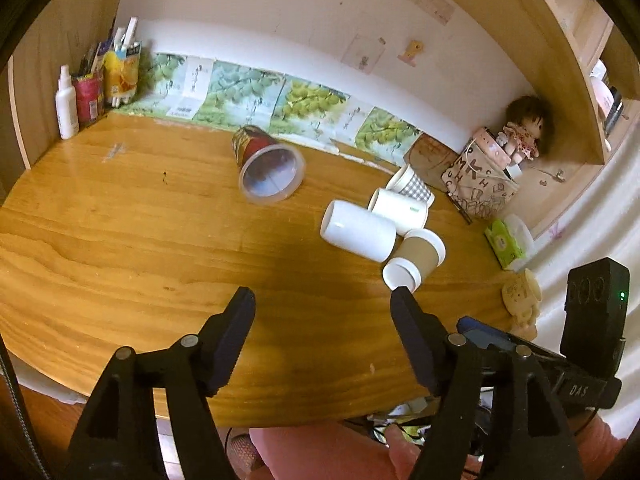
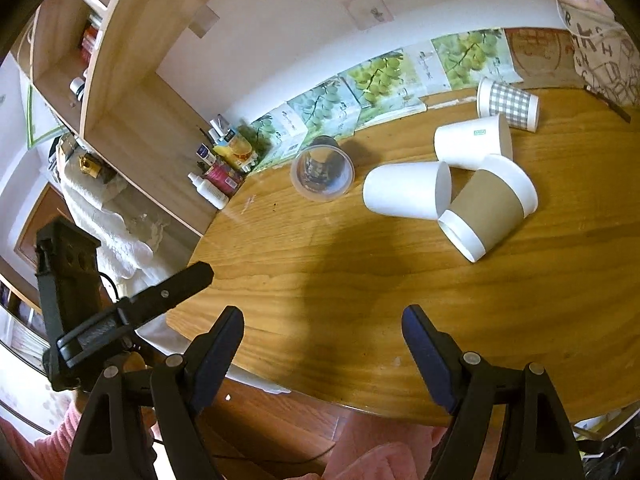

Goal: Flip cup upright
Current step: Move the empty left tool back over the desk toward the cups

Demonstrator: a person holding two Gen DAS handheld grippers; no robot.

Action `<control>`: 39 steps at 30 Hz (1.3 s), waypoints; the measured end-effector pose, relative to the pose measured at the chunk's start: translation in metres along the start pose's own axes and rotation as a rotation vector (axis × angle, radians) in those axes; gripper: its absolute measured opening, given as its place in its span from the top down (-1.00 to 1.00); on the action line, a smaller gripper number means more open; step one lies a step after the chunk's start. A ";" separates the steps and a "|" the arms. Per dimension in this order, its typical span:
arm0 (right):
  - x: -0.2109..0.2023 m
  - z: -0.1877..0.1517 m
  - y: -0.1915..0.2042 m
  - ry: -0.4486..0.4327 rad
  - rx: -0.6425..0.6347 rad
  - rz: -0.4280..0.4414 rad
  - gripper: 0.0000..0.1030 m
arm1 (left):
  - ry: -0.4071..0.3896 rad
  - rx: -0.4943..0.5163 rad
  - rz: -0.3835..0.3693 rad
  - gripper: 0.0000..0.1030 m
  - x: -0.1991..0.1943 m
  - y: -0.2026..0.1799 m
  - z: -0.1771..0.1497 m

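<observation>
Progress: I judge the task not yet started; every cup I can see lies on its side on the table [image 1: 120, 240], and none stands upright.
Clear cup: the clear plastic cup [image 1: 269, 164] lies alone near the middle of the left-wrist frame, its mouth turned toward me, well apart from the others.
Cluster: right of centre in the left-wrist frame, four paper cups lie in a huddle: a plain white cup [image 1: 358, 230], a second white cup with a small green mark [image 1: 400, 208], a checked cup [image 1: 410, 184] behind them, and a brown-sleeved cup [image 1: 416, 260] nearest me. The plain white cup and the brown-sleeved cup look to be touching.
Left tongs: the left tongs [image 1: 324, 300] are spread wide with nothing between them, low in the frame over the near part of the table; the right-hand tip sits just beside the brown-sleeved cup's base in the picture.
Right tongs: the right tongs [image 2: 322, 320] are also spread and empty, at the bottom of their frame above the table's near edge, pointed toward the cluster, which sits upper right in that view.
What is left: picking one cup, gripping it and turning it mouth-up. Which cup is meant I cannot tell.
Clutter: a doll [image 1: 524, 128] and a printed bag [image 1: 480, 176] sit at the far right of the left-wrist frame, clear of the cups.
</observation>
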State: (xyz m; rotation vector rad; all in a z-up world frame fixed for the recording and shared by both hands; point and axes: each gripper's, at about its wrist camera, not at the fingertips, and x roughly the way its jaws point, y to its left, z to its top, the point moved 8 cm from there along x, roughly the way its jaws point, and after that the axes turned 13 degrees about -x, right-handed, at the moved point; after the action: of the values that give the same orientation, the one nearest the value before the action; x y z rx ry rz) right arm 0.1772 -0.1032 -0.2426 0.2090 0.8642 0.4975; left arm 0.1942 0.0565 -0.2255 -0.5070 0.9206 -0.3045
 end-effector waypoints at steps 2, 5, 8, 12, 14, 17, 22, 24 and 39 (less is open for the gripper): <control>-0.003 0.000 0.000 -0.016 0.000 -0.008 -0.59 | -0.006 0.007 0.011 -0.49 -0.002 -0.002 0.000; -0.009 0.001 -0.001 -0.041 -0.002 -0.025 -0.59 | -0.020 0.013 0.015 -0.54 -0.008 -0.006 0.002; -0.013 0.002 -0.001 -0.061 -0.008 -0.040 -0.59 | -0.048 0.014 0.012 -0.54 -0.015 -0.009 0.004; -0.020 0.002 0.001 -0.091 -0.022 -0.063 -0.59 | -0.081 0.027 0.021 -0.54 -0.021 -0.011 0.006; -0.023 0.002 0.003 -0.102 -0.029 -0.071 -0.59 | -0.087 0.026 0.022 -0.54 -0.023 -0.011 0.006; -0.026 0.002 0.004 -0.115 -0.036 -0.089 -0.59 | -0.097 0.025 0.020 -0.54 -0.025 -0.013 0.007; -0.032 0.003 0.005 -0.140 -0.058 -0.134 -0.59 | -0.112 0.031 0.024 -0.54 -0.027 -0.017 0.008; -0.034 0.003 0.006 -0.147 -0.066 -0.150 -0.59 | -0.114 0.033 0.022 -0.54 -0.028 -0.018 0.008; -0.051 0.001 0.002 -0.198 -0.095 -0.248 -0.59 | -0.146 0.071 0.009 -0.54 -0.032 -0.034 0.015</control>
State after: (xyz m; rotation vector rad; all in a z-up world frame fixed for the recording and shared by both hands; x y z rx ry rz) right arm 0.1494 -0.1273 -0.2066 0.0613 0.6605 0.2795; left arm 0.1864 0.0470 -0.1783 -0.4535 0.7682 -0.2867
